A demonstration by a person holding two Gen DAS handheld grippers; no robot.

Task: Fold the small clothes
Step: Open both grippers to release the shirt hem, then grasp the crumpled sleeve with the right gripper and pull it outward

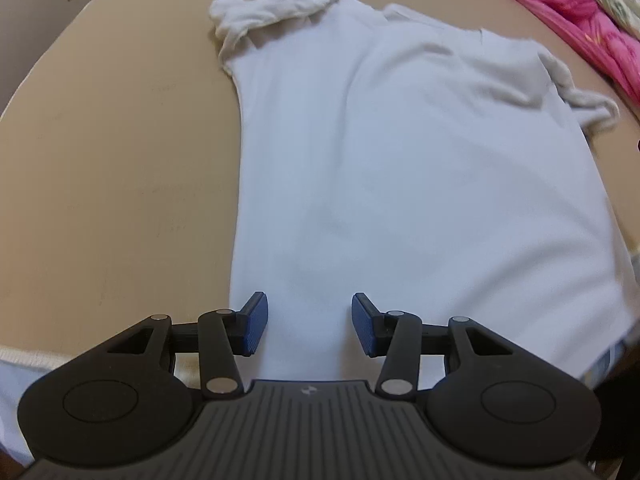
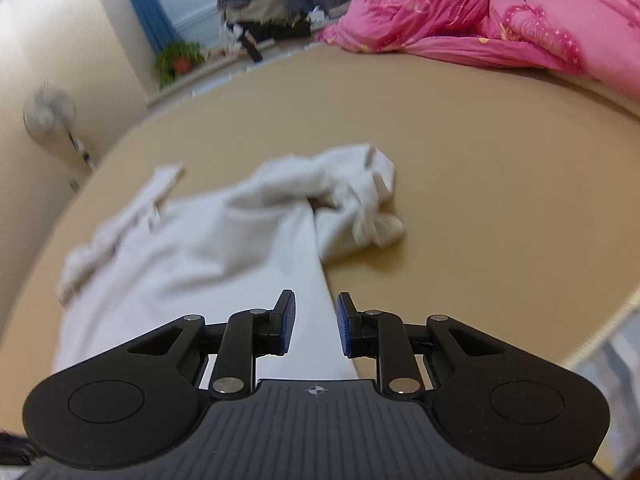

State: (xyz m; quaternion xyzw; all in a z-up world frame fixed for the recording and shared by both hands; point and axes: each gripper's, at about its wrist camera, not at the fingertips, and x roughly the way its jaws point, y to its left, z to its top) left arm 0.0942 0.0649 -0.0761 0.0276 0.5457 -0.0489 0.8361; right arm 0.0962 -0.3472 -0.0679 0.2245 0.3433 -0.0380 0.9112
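A small white T-shirt (image 1: pixel 400 160) lies spread flat on the tan surface (image 1: pixel 120 160), collar end far from me. Its left sleeve (image 1: pixel 280 12) is bunched up, and the other sleeve (image 1: pixel 576 96) is crumpled at the right. My left gripper (image 1: pixel 310 324) hovers over the shirt's near hem, open, with nothing between the blue pads. In the right wrist view the shirt (image 2: pixel 192 248) stretches away to the left, its crumpled sleeve (image 2: pixel 360 204) ahead. My right gripper (image 2: pixel 316 324) sits above the shirt's right edge, its jaws a little apart and not pinching the cloth.
A pink quilt (image 2: pixel 480 28) is heaped along the far right side, also the pink quilt (image 1: pixel 580 20) at the upper right. Bare tan surface (image 2: pixel 480 200) lies right of the shirt, ending at an edge (image 2: pixel 600 320). A fan (image 2: pixel 50 114), a plant (image 2: pixel 178 58) and piled clothes (image 2: pixel 260 4) stand beyond.
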